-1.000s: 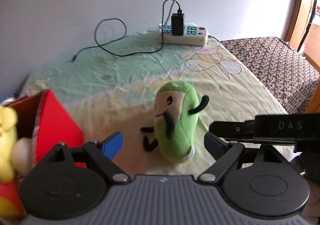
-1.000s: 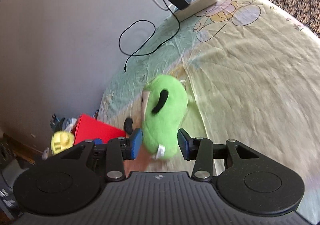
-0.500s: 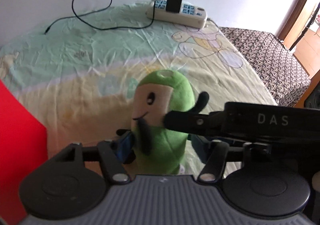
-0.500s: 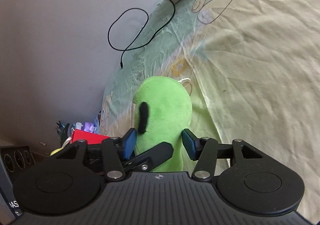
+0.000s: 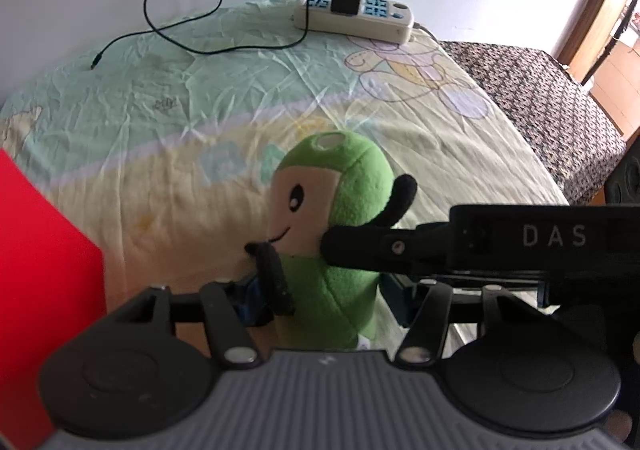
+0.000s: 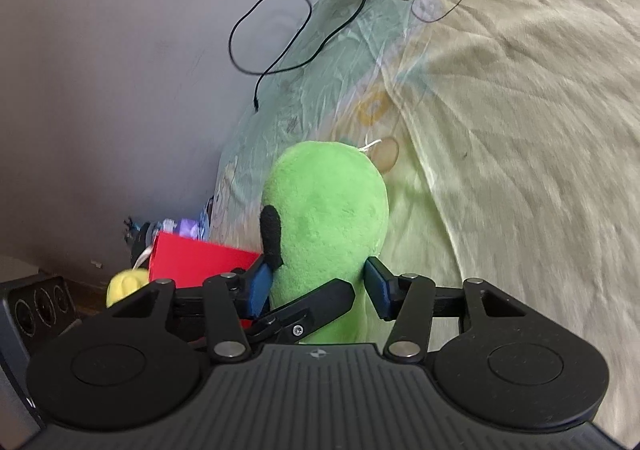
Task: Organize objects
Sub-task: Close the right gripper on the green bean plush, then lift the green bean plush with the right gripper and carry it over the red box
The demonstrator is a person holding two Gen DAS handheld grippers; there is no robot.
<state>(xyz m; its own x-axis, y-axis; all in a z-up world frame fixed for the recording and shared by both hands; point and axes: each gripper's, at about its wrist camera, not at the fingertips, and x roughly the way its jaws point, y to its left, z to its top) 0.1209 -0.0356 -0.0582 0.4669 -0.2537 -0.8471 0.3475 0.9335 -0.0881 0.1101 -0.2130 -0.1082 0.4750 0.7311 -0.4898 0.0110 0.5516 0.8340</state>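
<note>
A green plush toy [image 5: 340, 177] with a beige face and black limbs stands upright on the pale printed bedsheet [image 5: 160, 109]. My left gripper [image 5: 324, 302] is shut on its lower body, one blue pad on each side. My right gripper [image 6: 320, 284] straddles the same plush toy [image 6: 328, 201] from behind. Its jaws are closing, and its pads sit at the toy's sides without visibly squeezing it. In the left wrist view one black finger of the right gripper [image 5: 360, 246] crosses the toy's face.
A red box [image 5: 40, 270] stands at the left, with a yellow toy [image 6: 124, 284] beside it. A white power strip [image 5: 356, 15] and black cable [image 5: 180, 21] lie by the wall. A dark patterned cover [image 5: 540, 89] lies right; a speaker [image 6: 36, 310] stands lower left.
The left gripper came forward and down and shut on the plush toy. The right gripper's jaws widened around the toy, which went from leaning to upright.
</note>
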